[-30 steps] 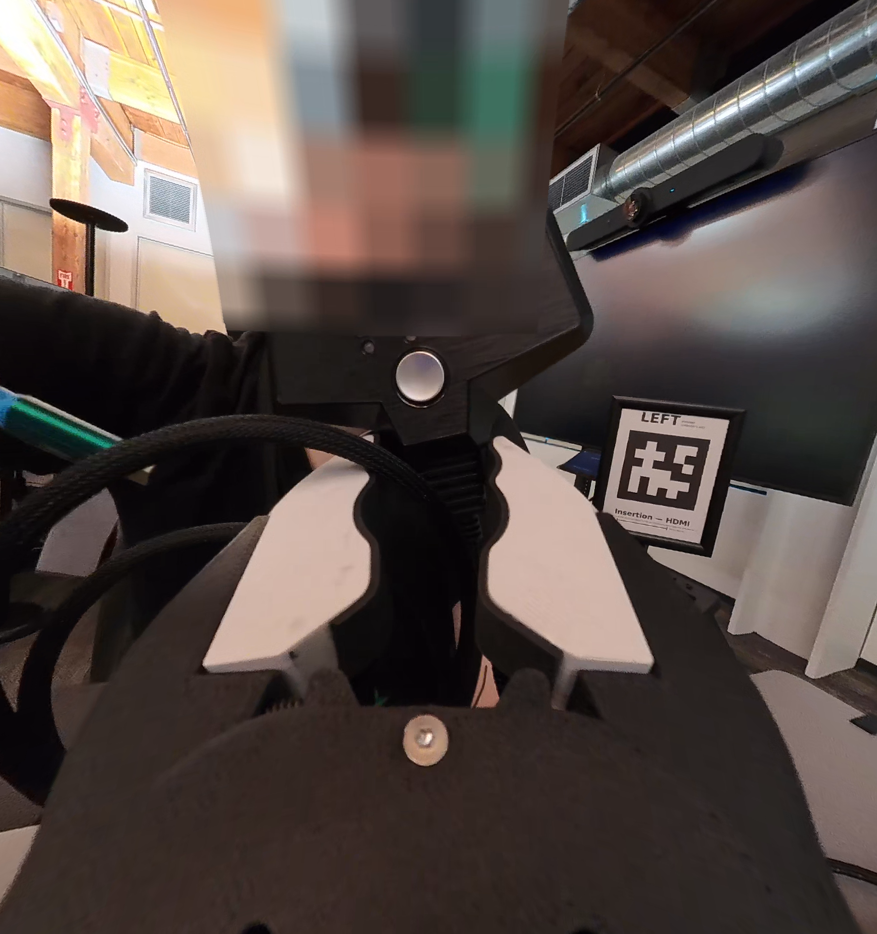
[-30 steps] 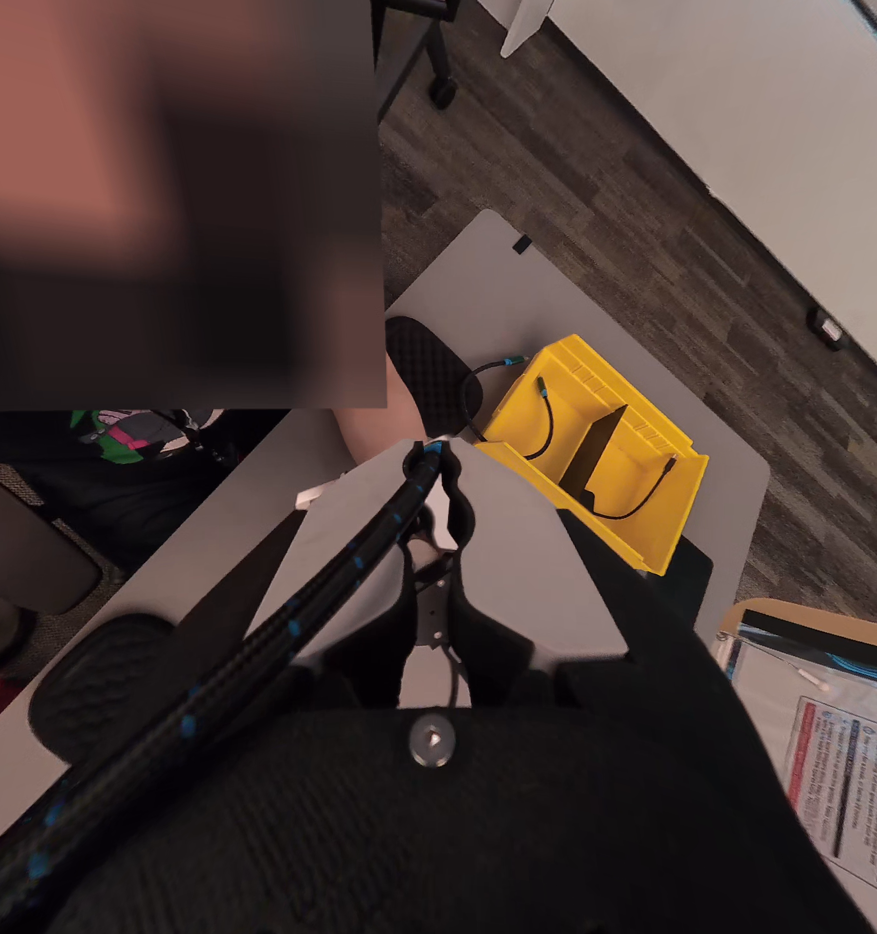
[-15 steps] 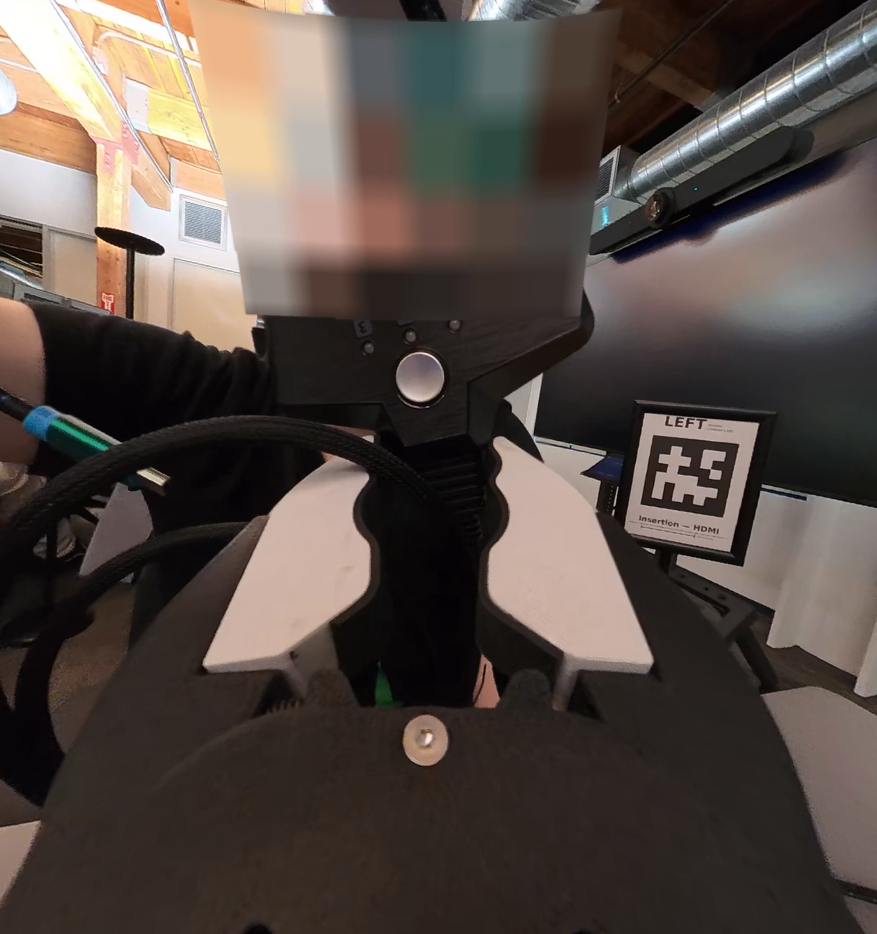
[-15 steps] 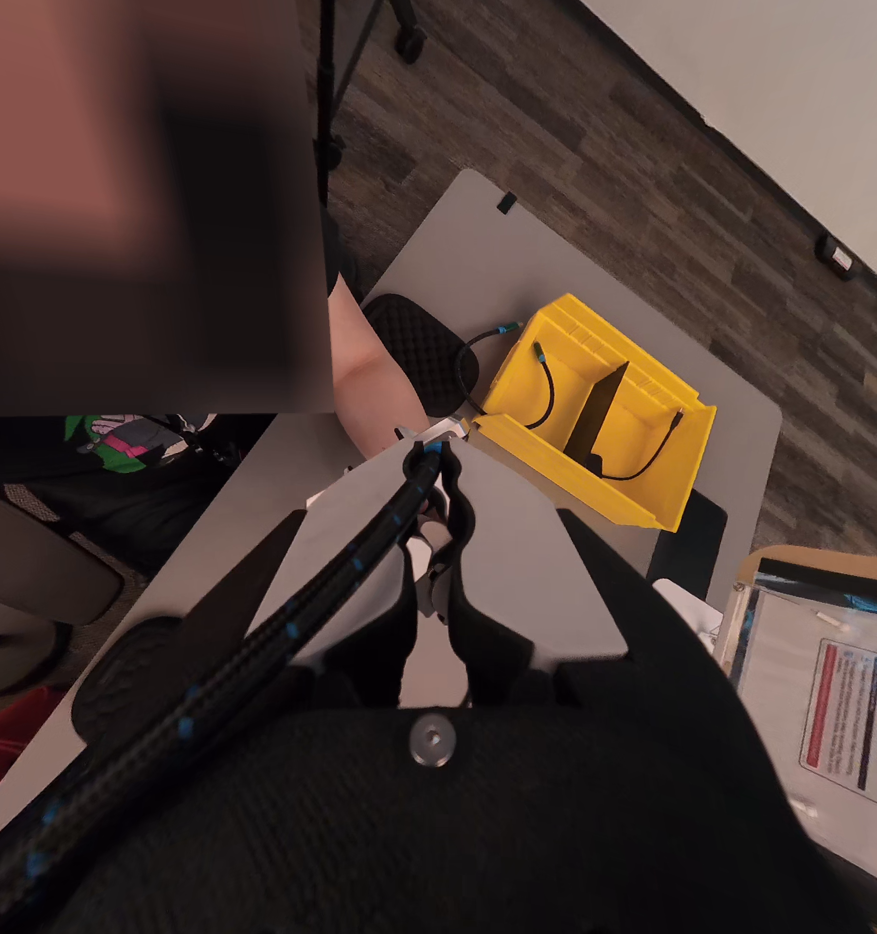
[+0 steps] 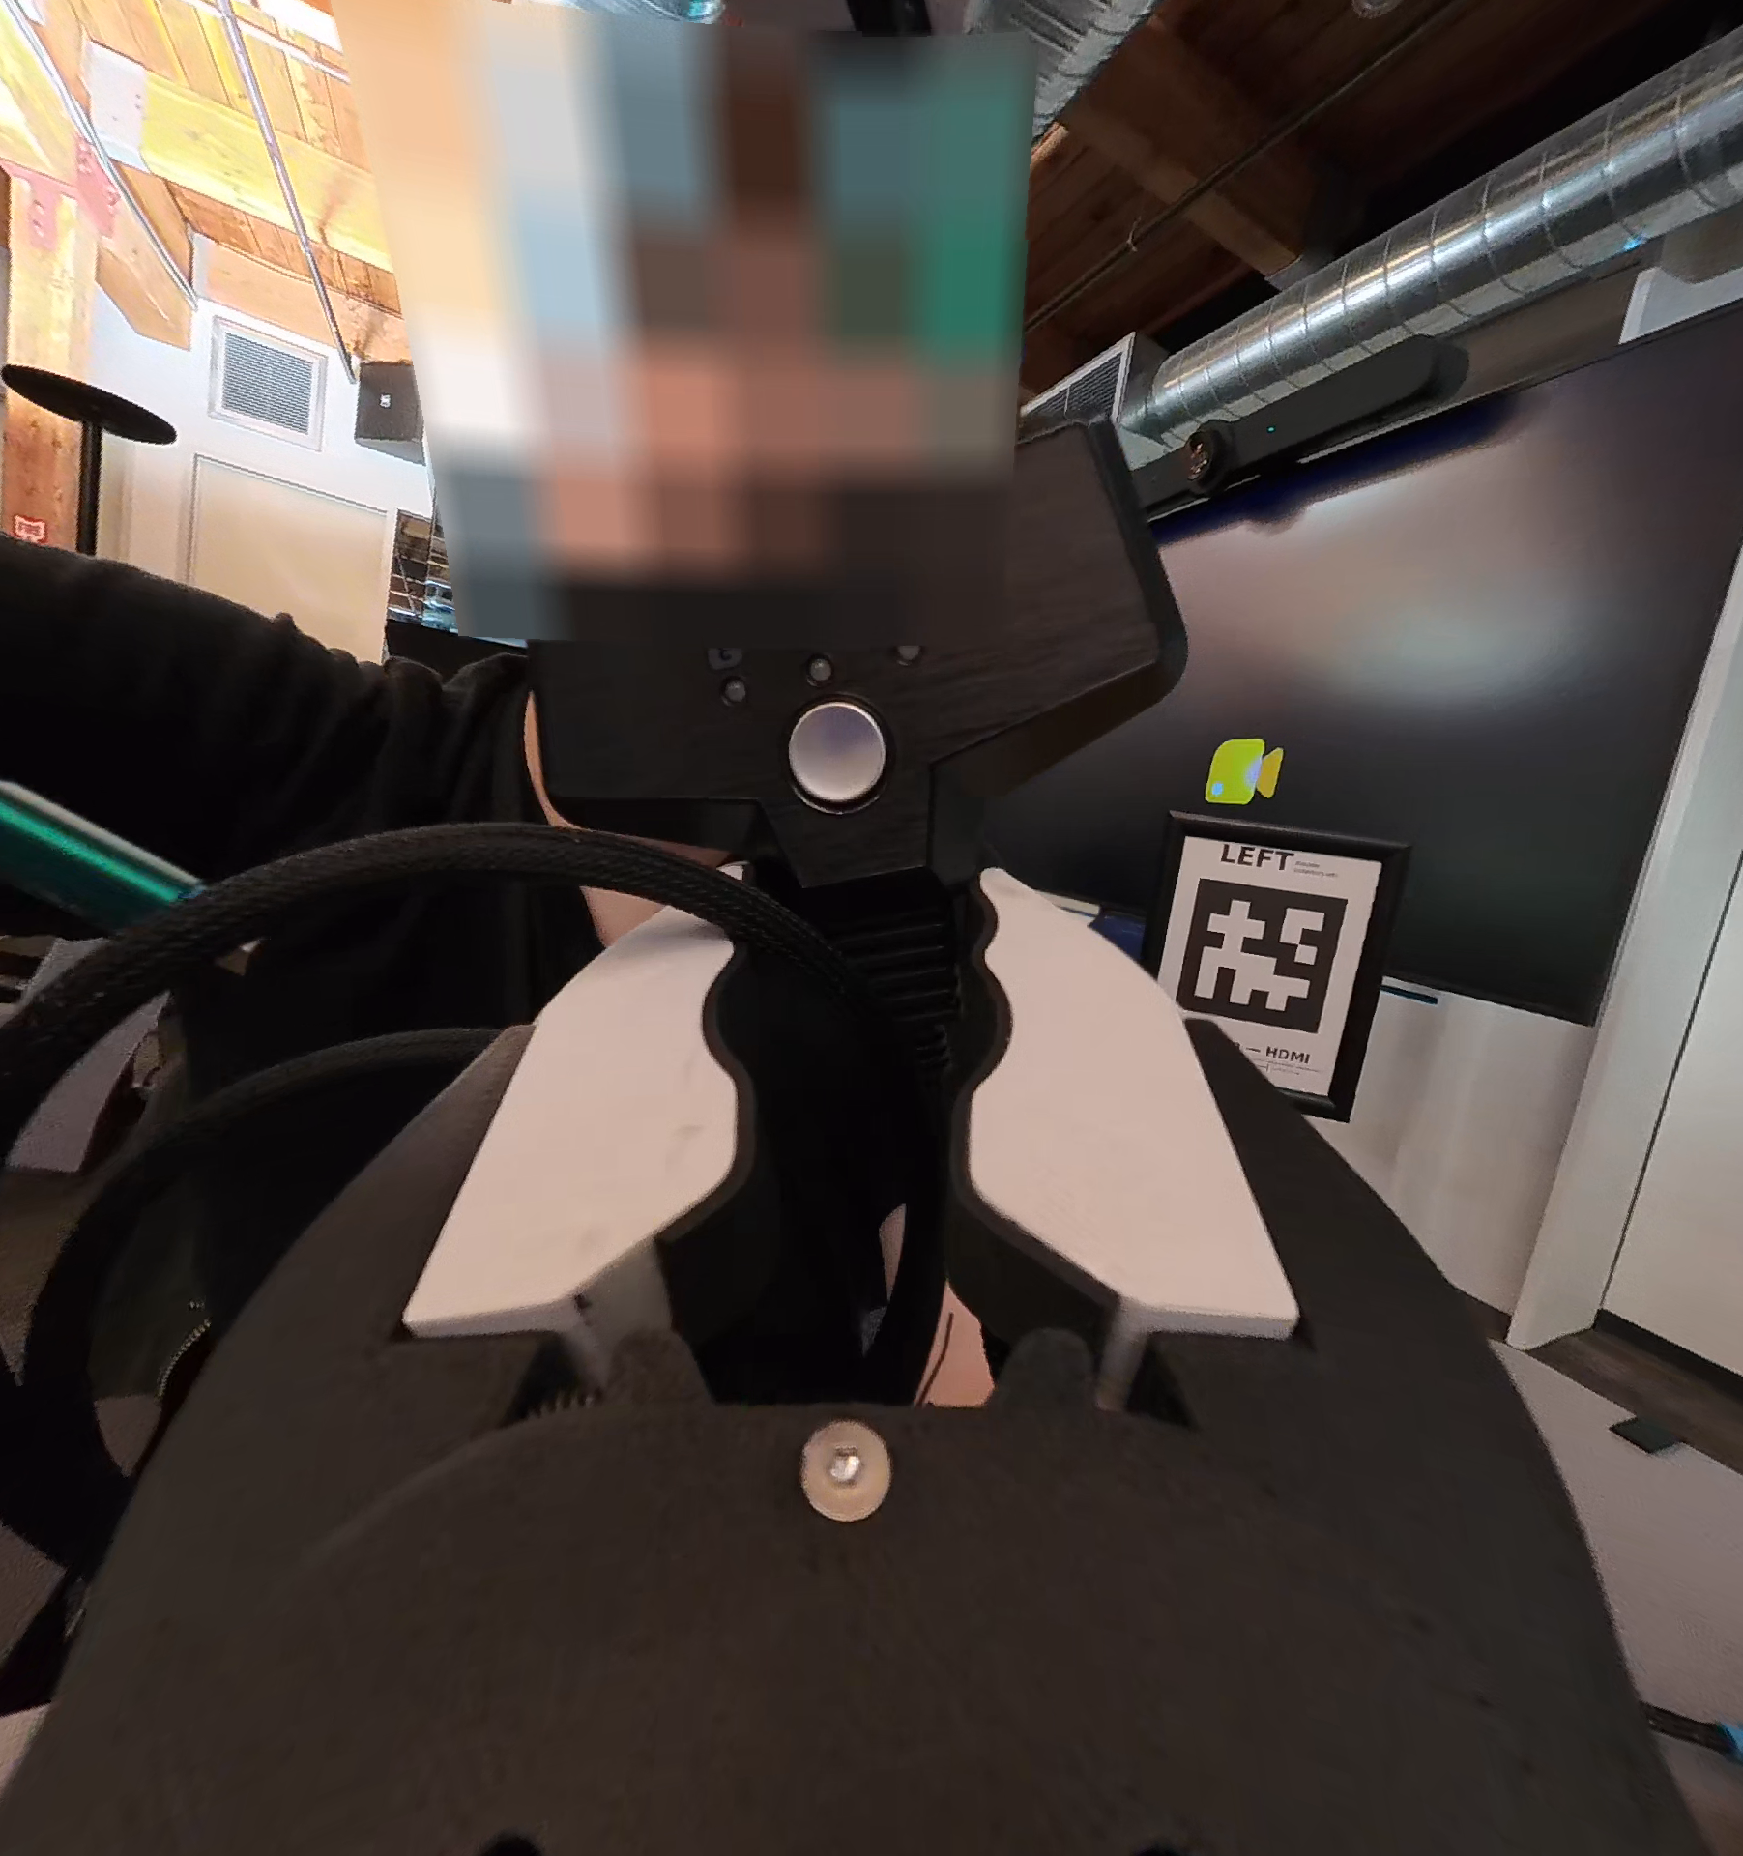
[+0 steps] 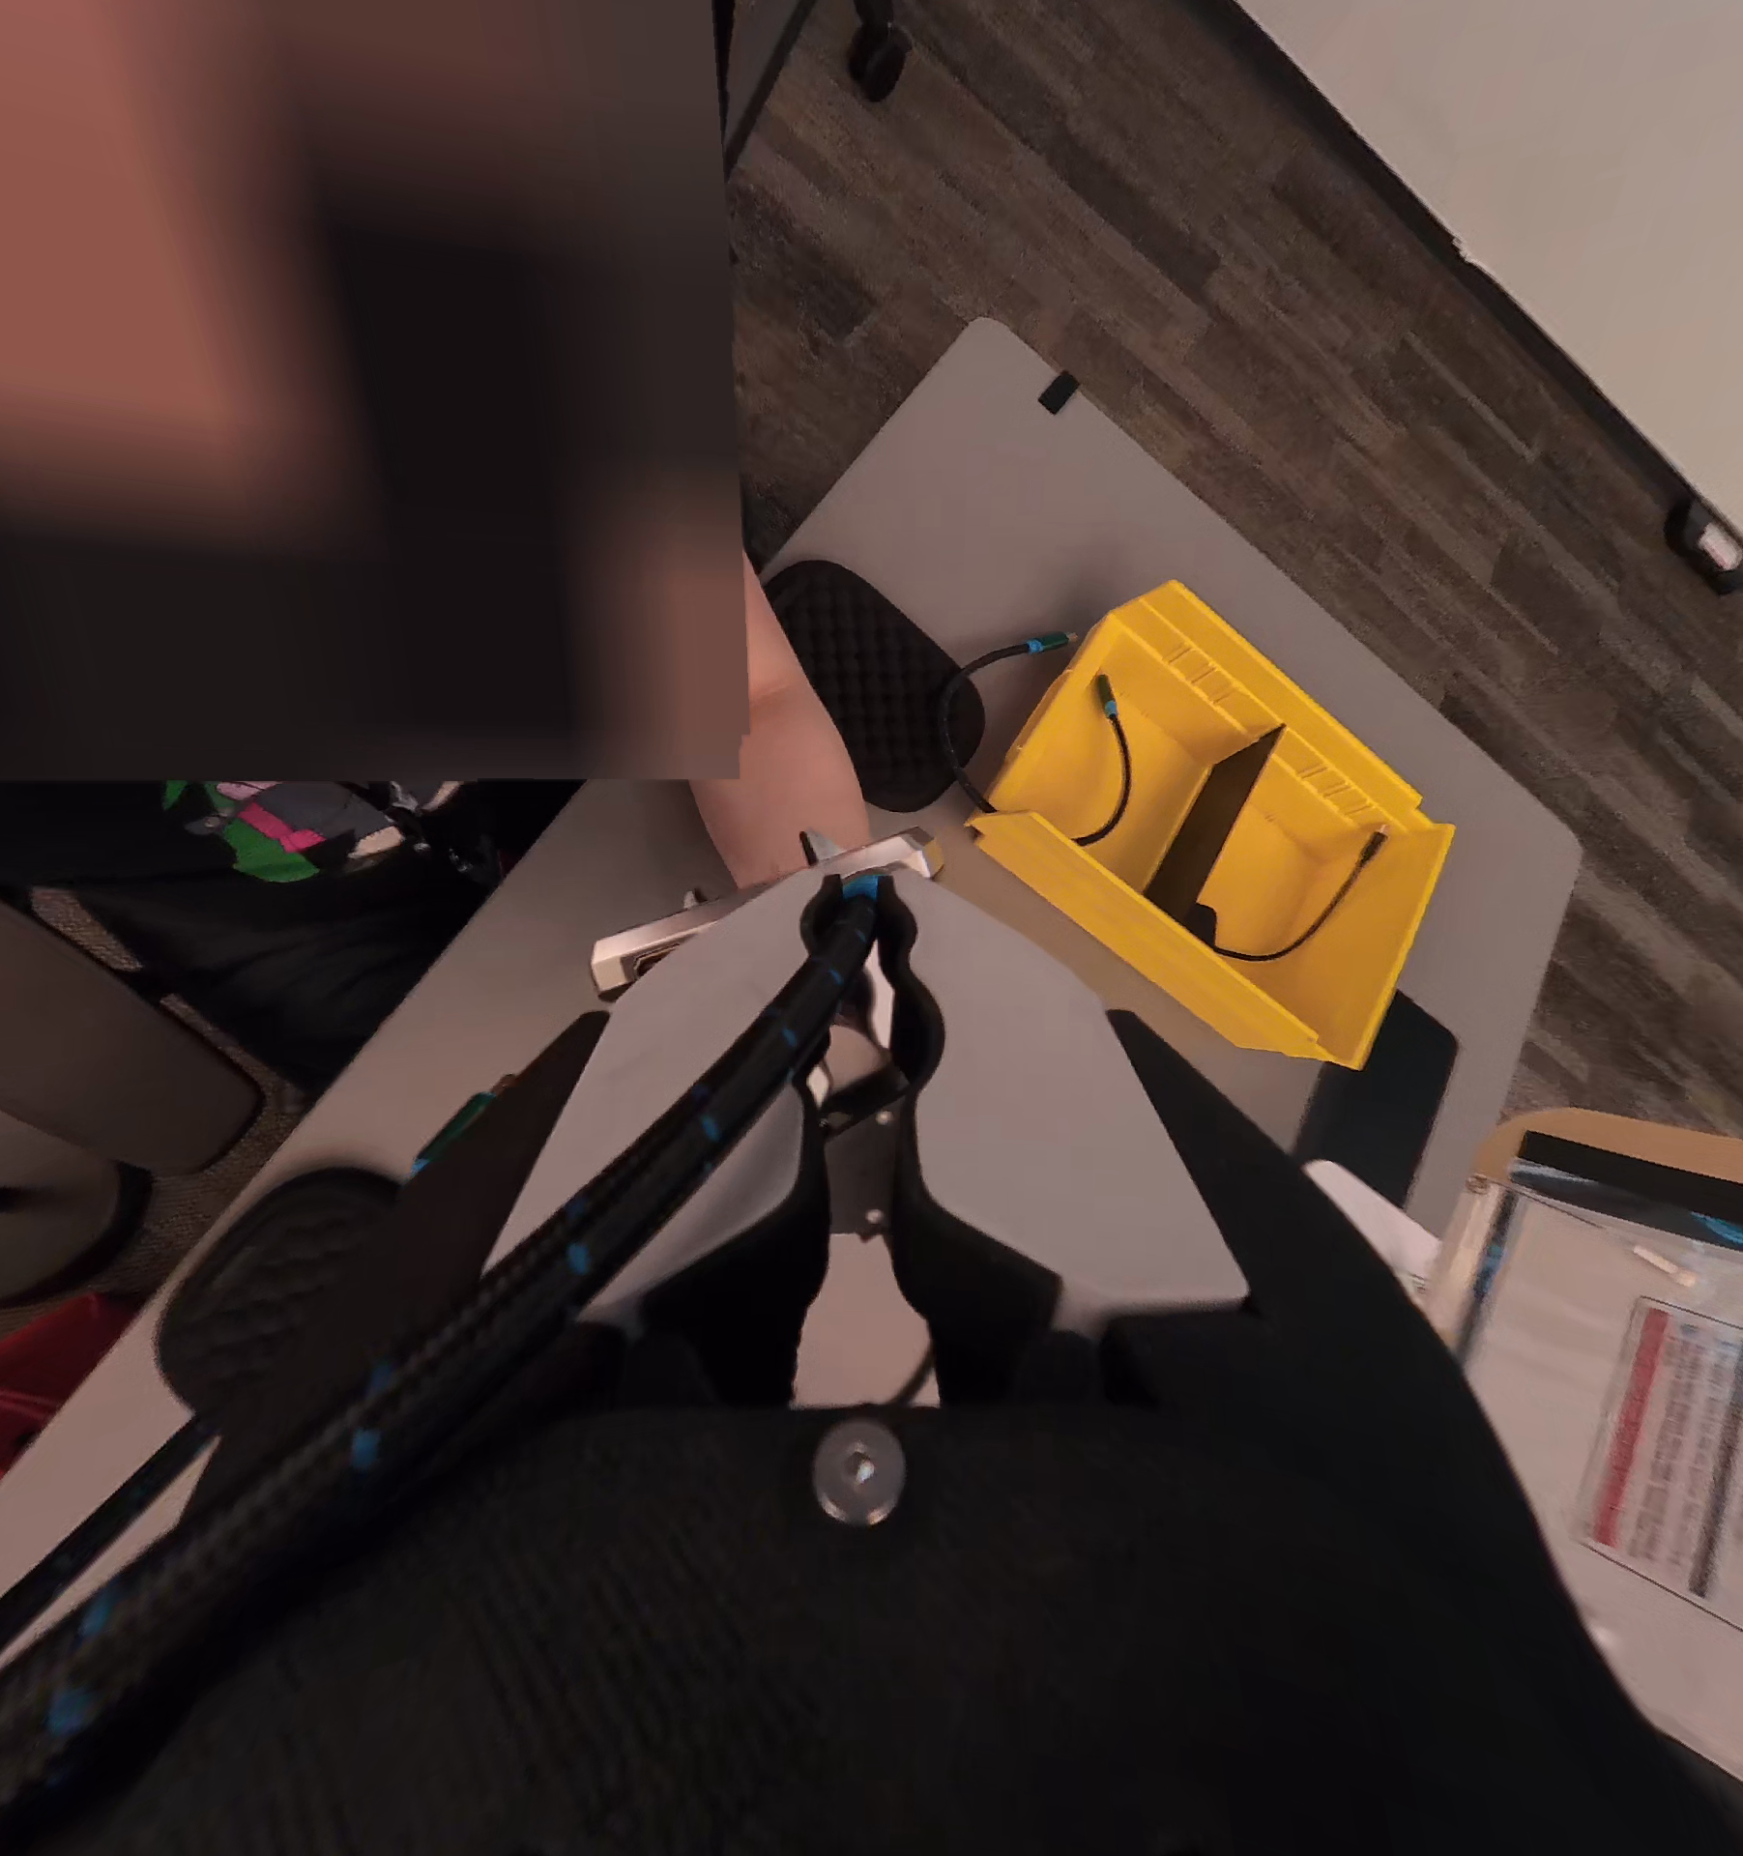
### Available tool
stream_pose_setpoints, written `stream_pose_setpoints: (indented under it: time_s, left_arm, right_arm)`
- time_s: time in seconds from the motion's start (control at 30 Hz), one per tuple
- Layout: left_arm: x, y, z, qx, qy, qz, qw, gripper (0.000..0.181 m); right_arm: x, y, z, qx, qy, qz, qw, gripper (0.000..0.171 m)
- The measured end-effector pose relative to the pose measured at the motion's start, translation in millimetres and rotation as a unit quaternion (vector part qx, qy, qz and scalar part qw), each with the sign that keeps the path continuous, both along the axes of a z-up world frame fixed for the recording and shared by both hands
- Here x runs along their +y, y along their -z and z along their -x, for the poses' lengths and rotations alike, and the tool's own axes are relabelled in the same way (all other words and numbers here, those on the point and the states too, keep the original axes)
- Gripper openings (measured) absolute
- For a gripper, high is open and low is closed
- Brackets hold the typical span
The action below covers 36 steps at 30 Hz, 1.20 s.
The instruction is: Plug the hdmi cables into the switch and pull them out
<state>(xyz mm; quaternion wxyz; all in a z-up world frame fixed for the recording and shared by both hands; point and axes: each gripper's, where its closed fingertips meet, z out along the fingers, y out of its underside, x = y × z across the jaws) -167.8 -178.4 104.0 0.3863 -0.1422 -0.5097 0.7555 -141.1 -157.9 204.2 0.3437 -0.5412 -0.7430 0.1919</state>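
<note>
In the left wrist view my left gripper (image 5: 857, 964) is shut on the ribbed cable neck of a black HDMI switch (image 5: 998, 643) with a round silver button, held upright in the air. Its black braided cable (image 5: 425, 864) loops off to the left. A green plug with a blue collar (image 5: 53, 854) points in from the left edge, apart from the switch. In the right wrist view my right gripper (image 6: 862, 904) is shut on a black braided HDMI cable with blue flecks (image 6: 646, 1165), high above the grey table (image 6: 998, 482). Its plug is hidden between the fingertips.
A yellow divided bin (image 6: 1219, 814) with short cables stands on the table, with a black textured pad (image 6: 867, 683) beside it. A silver metal bar (image 6: 746, 909) shows just past my right fingertips. A framed marker sign (image 5: 1269, 964) stands before a large dark screen. A person's forearm (image 6: 787, 773) is close. My hands' fingertips stand some 11 cm from each other.
The left gripper with the switch has swung, so the sign sits further right and the green plug has shifted at the left edge. The right view has shifted; the silver bar now shows.
</note>
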Motion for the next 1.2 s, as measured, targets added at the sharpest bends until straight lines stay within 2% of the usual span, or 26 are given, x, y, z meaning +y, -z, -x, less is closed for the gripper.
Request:
stream_pose_setpoints:
  time_s: [0.03,0.3,0.53,0.8,1.1,1.2]
  left_arm:
    - [-1,0,0,-0.002,0.001,-0.001,1.0,0.036]
    - [1,-1,4,-0.015,-0.012,-0.002,1.0,0.037]
    - [-4,1,1,-0.013,-0.019,-0.012,1.0,0.036]
    - [-9,5,0,-0.021,-0.027,-0.028,0.999,0.035]
    - [2,0,-6,-0.022,-0.064,0.003,0.998,0.036]
    - [2,1,-8,-0.019,-0.068,0.002,0.997,0.036]
  right_arm:
    - [0,0,0,0.004,0.002,0.007,1.0,0.008]
    - [16,3,-6,0.012,0.064,-0.002,0.998,0.009]
    - [12,1,-6,0.042,0.057,0.022,0.997,0.008]
    - [12,23,-7,-0.01,0.052,-0.003,0.999,0.008]
    - [15,2,-17,0.025,0.066,-0.041,0.997,0.008]
    - [5,-8,-20,0.045,0.035,-0.038,0.998,0.008]
